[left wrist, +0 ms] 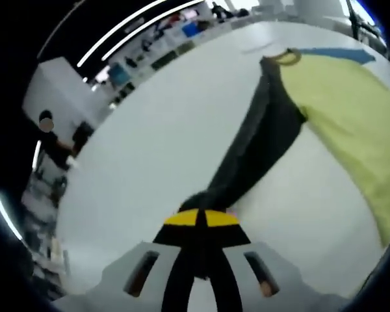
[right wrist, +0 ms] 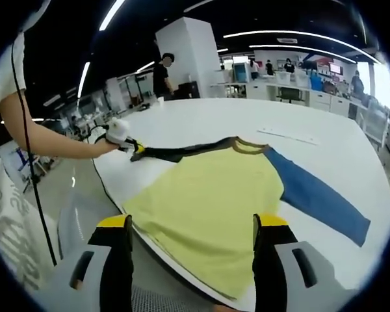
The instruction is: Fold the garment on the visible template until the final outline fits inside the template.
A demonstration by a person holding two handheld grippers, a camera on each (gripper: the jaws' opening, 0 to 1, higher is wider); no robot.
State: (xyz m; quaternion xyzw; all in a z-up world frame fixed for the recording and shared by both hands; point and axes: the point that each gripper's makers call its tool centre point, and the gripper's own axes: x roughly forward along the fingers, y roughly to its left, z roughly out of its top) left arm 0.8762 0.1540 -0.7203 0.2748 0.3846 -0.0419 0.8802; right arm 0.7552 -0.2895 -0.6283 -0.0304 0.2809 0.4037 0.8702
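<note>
A yellow-bodied fabric shirt with one dark grey sleeve and one blue sleeve lies flat on a large white table. In the right gripper view its body fills the centre, the olive-edged collar at twelve o'clock, the blue sleeve running out to four o'clock and the dark sleeve stretched towards ten o'clock. No template outline can be made out under the cloth.

The left gripper, with yellow-tipped black jaws, is clenched on the cuff end of the dark grey sleeve; in its own view the sleeve rises from the jaws towards one o'clock to meet the yellow body, with the collar and a strip of the blue sleeve beyond. In the right gripper view this same gripper sits at ten o'clock, held by a person's hand on a bare forearm.

The right gripper stands released, its two jaws well apart, hovering over the near hem of the shirt, holding nothing.

Behind the table a person in black stands beside a white pillar
</note>
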